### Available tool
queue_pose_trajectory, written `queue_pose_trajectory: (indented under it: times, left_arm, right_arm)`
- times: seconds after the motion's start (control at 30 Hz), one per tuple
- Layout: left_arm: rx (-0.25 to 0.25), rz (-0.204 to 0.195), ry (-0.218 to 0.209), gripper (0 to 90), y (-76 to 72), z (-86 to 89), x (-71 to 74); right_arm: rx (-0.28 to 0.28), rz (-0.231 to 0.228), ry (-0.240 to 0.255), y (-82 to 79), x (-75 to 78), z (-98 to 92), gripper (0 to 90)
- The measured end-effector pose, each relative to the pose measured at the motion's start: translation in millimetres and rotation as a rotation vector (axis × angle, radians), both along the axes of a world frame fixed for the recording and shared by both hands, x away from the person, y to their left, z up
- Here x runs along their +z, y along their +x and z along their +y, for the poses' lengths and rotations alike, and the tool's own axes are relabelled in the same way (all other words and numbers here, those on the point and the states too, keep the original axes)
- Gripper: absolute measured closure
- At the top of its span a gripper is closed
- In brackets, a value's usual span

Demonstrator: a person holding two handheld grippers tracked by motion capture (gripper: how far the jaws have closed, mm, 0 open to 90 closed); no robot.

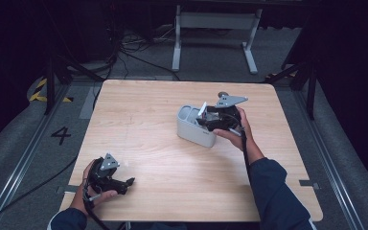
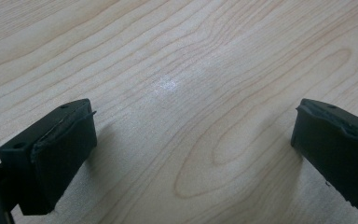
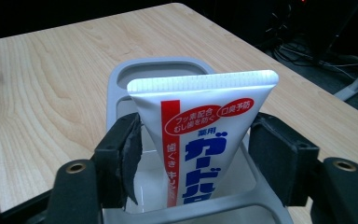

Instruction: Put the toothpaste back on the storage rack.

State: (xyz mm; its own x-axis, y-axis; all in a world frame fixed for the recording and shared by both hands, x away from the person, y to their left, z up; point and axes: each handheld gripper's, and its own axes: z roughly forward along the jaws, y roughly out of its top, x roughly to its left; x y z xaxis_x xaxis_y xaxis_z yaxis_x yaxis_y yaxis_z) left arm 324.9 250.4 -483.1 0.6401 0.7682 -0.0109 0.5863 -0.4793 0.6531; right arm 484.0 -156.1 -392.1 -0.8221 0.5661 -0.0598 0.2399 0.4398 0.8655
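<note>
A white toothpaste tube (image 3: 200, 116) with a red stripe and blue print stands crimped end up in a grey compartmented holder (image 3: 158, 67). In the high view the holder (image 1: 191, 127) sits right of the table's middle, with the tube (image 1: 202, 109) sticking out of it. My right gripper (image 3: 196, 144) straddles the tube at its sides; the pads stand close beside it without squeezing it, so it is open. That gripper (image 1: 206, 117) comes at the holder from the right. My left gripper (image 1: 127, 184) rests near the front left edge, its jaws wide open over bare wood (image 2: 193, 140).
The light wooden table (image 1: 172, 158) has its front edge close to the left hand and its right edge past the right forearm. Beyond the far edge a white metal stand (image 1: 215, 21) and cables lie on the grey floor.
</note>
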Motion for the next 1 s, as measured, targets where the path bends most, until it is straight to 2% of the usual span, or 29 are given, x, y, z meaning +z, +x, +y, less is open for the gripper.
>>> queue_pose_trajectory:
  times: [0.33,0.47,0.63,0.67,0.77,0.83,1.0]
  left_arm:
    - [0.0,0.0,0.0,0.6,0.0,0.0,0.0]
    - [0.0,0.0,0.0,0.6,0.0,0.0,0.0]
    - [0.0,0.0,0.0,0.6,0.0,0.0,0.0]
    - [0.0,0.0,0.0,0.6,0.0,0.0,0.0]
    - [-0.006,-0.015,0.01,0.6,1.0,0.6,0.2]
    - [0.0,0.0,0.0,0.6,0.0,0.0,0.0]
    - [-0.006,-0.007,0.007,0.6,0.6,0.5,0.2]
  right_arm:
    - [-0.025,-0.036,0.005,-3.7,7.8,-0.9,33.0]
    - [-0.019,-0.044,0.004,-6.1,12.4,-1.4,32.4]
    - [-0.027,-0.066,-0.038,-10.8,18.3,0.1,32.2]
    - [-0.031,-0.075,-0.058,-12.3,19.8,-0.1,32.2]
    - [-0.033,-0.077,-0.061,-13.7,21.7,-1.6,32.2]
    - [-0.038,-0.081,-0.067,-15.3,24.0,-3.6,31.8]
    - [-0.045,-0.099,-0.111,-21.2,27.7,-6.1,31.2]
